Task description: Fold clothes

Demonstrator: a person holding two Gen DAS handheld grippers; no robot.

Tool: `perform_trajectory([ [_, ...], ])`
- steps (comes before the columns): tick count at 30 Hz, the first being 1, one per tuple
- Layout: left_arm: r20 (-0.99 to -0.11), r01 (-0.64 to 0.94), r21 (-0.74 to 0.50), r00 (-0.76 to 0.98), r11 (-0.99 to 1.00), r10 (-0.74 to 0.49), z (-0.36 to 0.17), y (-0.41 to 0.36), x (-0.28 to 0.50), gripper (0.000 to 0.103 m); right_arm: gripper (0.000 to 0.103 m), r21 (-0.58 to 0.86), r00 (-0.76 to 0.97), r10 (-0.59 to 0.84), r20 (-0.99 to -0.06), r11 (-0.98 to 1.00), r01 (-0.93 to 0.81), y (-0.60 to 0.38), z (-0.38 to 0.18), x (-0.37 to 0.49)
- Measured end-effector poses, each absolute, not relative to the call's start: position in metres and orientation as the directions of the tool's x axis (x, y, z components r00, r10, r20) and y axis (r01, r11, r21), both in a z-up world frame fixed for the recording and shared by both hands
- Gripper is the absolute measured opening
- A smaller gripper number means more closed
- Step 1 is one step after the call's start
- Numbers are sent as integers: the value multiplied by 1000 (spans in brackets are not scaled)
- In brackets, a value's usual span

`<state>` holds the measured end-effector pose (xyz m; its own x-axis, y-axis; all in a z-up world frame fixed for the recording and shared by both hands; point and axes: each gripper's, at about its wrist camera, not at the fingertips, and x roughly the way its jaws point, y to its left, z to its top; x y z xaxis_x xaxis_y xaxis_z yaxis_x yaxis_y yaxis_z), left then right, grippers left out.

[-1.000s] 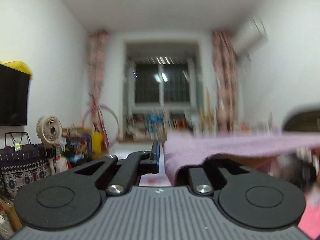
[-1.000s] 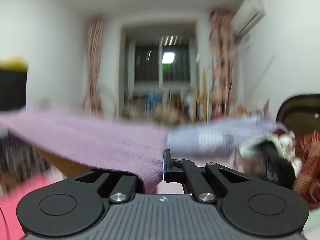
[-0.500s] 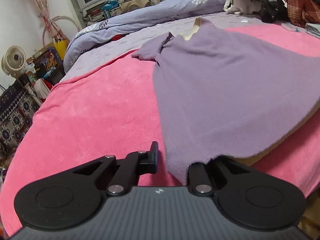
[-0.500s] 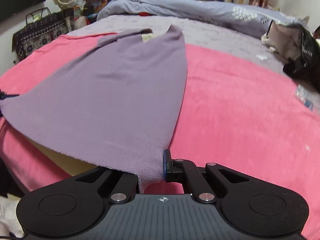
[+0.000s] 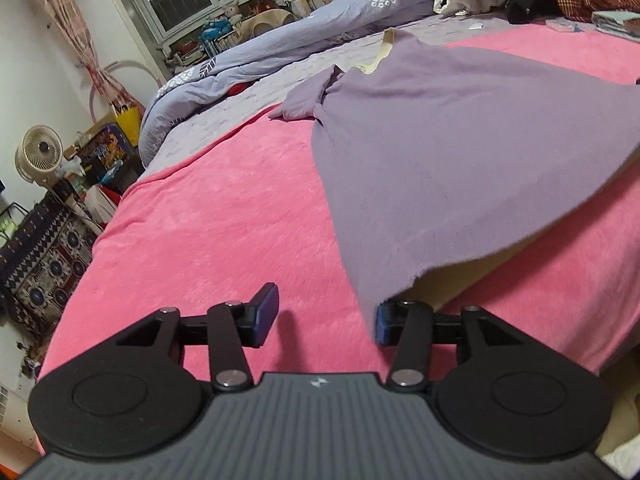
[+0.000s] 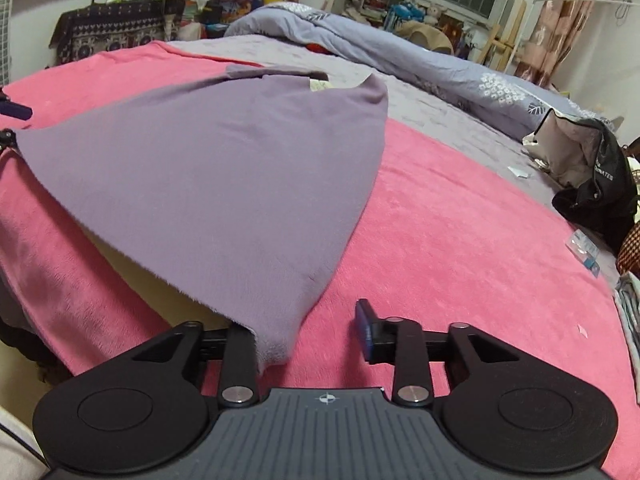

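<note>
a: left gripper (image 5: 326, 314) first. what do its jaws look like from its own camera?

b: spread apart. they've just been opening, and nothing is pinched between them. the left finger stands over bare pink blanket (image 5: 224, 216). the near corner of the purple garment (image 5: 460, 152) drapes over the tip of the right finger, loose, not clamped.

a: and the garment itself?

b: it lies on the blanket to the right of the gripper and runs away towards a grey sheet (image 5: 256, 96), with one sleeve (image 5: 304, 100) bunched at the far end. its near hem is lifted, so the cream lining shows underneath. beyond lies a blue-grey quilt (image 5: 304, 36), and a fan (image 5: 39, 158) stands by the left wall.

a: now the right gripper (image 6: 310, 330), from its camera.

b: also parted, jaws just been opening, with a clear gap between them. the other near corner of the garment (image 6: 224, 168) hangs over the left finger and hides its pad. the right finger is bare over the blanket (image 6: 460, 248).

a: anything else there?

b: the garment spreads to the left of the gripper, its far end lying on the sheet (image 6: 420, 100). a black bag (image 6: 600, 188) sits at the far right of the bed, well apart from the garment.
</note>
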<state>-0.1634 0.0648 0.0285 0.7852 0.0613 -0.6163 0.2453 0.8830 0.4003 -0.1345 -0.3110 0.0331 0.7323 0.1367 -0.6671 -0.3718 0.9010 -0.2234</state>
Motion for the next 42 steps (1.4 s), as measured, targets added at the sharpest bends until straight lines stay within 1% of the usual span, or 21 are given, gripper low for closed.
perform_trajectory([
  [3, -620, 253, 395, 783, 883, 53, 31, 70, -174, 56, 37, -183, 725, 156, -671, 912, -366, -318, 35, -142],
  [7, -620, 233, 387, 782, 892, 64, 34, 75, -186, 61, 43, -171, 702, 162, -694, 909, -380, -320, 33, -152],
  [10, -610, 198, 423, 784, 884, 116, 38, 73, -195, 62, 43, -167, 709, 157, -687, 916, -365, -323, 34, -165],
  [13, -566, 218, 479, 817, 850, 109, 43, 64, -208, 62, 44, -140, 715, 153, -682, 933, -333, -326, 35, -170],
  [15, -534, 267, 523, 843, 810, 67, 49, 49, -215, 62, 44, -133, 717, 148, -681, 938, -321, -326, 34, -170],
  [18, -516, 353, 609, 856, 711, 17, 44, 26, -217, 63, 44, -127, 722, 147, -676, 942, -311, -323, 36, -167],
  [21, -508, 388, 678, 861, 624, 17, 31, 13, -212, 63, 45, -131, 739, 153, -657, 941, -312, -319, 42, -167],
  [25, -522, 395, 681, 852, 617, 30, 25, 13, -197, 64, 47, -121, 751, 154, -641, 947, -298, -318, 46, -165],
  [29, -530, 442, 703, 848, 557, -4, 23, 10, -197, 63, 47, -112, 759, 155, -633, 951, -288, -315, 46, -160],
  [33, -509, 441, 738, 861, 511, -9, 19, 5, -195, 64, 45, -129, 763, 148, -630, 948, -291, -303, 44, -154],
  [36, -494, 412, 739, 870, 533, 12, 19, 3, -183, 63, 45, -129, 765, 161, -623, 944, -304, -295, 45, -154],
  [38, -485, 402, 749, 874, 526, 23, 16, 0, -177, 59, 45, -141, 770, 158, -618, 942, -306, -293, 45, -155],
  [39, -480, 396, 755, 877, 522, 28, 14, -1, -174, 47, 45, -148, 774, 150, -616, 942, -301, -293, 45, -156],
  [40, -484, 395, 751, 875, 529, 33, 13, -1, -172, 21, 46, -155, 777, 139, -614, 944, -292, -294, 44, -157],
  [41, -496, 394, 728, 868, 561, 33, 14, 0, -168, 8, 46, -159, 777, 129, -616, 946, -283, -294, 43, -158],
  [42, -509, 392, 701, 860, 595, 33, 16, 1, -164, 4, 46, -156, 776, 125, -618, 948, -277, -294, 41, -159],
])
